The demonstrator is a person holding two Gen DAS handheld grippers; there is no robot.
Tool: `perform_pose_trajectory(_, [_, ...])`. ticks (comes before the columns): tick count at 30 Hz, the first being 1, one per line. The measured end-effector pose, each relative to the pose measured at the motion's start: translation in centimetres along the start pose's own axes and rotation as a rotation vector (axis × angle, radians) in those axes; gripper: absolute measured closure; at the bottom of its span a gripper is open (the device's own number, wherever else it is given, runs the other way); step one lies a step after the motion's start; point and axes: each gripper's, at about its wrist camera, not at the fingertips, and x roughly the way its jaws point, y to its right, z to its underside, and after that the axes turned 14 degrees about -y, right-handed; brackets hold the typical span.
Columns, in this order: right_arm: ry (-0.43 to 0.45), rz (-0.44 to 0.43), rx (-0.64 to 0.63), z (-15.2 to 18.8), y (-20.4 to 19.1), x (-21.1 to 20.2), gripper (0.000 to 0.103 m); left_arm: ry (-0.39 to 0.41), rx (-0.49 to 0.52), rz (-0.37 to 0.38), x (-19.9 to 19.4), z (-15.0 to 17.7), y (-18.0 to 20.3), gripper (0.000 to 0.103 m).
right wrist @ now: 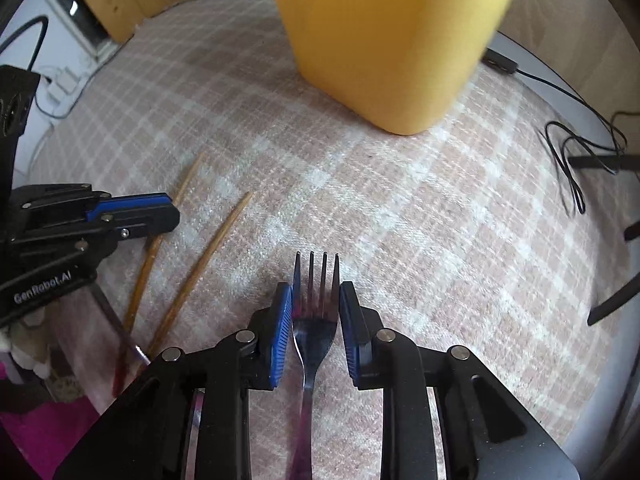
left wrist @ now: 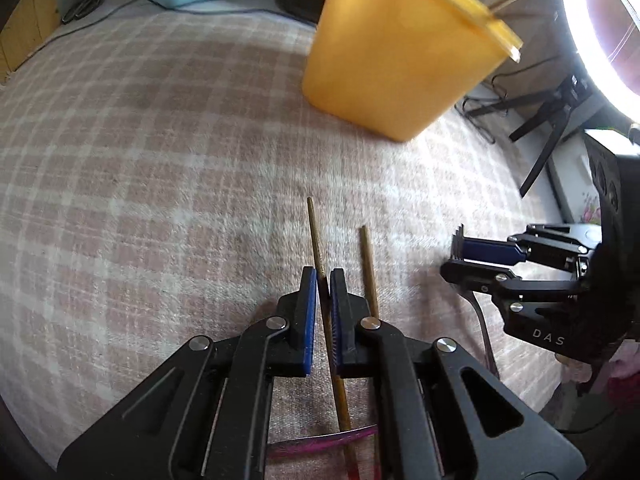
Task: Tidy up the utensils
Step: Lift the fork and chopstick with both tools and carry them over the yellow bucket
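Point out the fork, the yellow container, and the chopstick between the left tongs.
fork [right wrist: 316, 280], right wrist view, on the tines between the tongs' pads.
yellow container [left wrist: 392, 60], left wrist view, on its side wall.
chopstick [left wrist: 315, 232], left wrist view, on the shaft ahead of the pads.

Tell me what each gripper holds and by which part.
Left gripper pinches one chopstick along its thin half. Right gripper straddles the fork at its head, jaws apart; a firm hold cannot be told.
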Motion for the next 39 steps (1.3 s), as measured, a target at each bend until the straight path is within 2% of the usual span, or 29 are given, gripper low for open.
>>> perform_pose_trajectory(7, [0.133, -0.007, 0.036, 3.0, 1.9, -4.0, 0.081, 0.105, 0.022, 0.011, -3.8, -0.1, 0.4, 0.099])
perform_pose_trajectory(14, [0.266, -0.02, 0.085, 4.4, 3.6, -7.1, 0.081, 0.199, 0.047, 0.017, -7.5, 0.3, 1.1, 0.1])
perform_pose_trajectory(19, [0.345, -0.008, 0.1, 4.9, 2.8, -8.9, 0.081, 0.244, 0.063, 0.02, -8.6, 0.5, 2.2, 0.1])
perform_pose_trajectory(39, [0.533, 0.06, 0.097, 5.1, 0.3, -13.6, 0.081, 0.381, 0.126, 0.014, -13.6, 0.3, 3.4, 0.1])
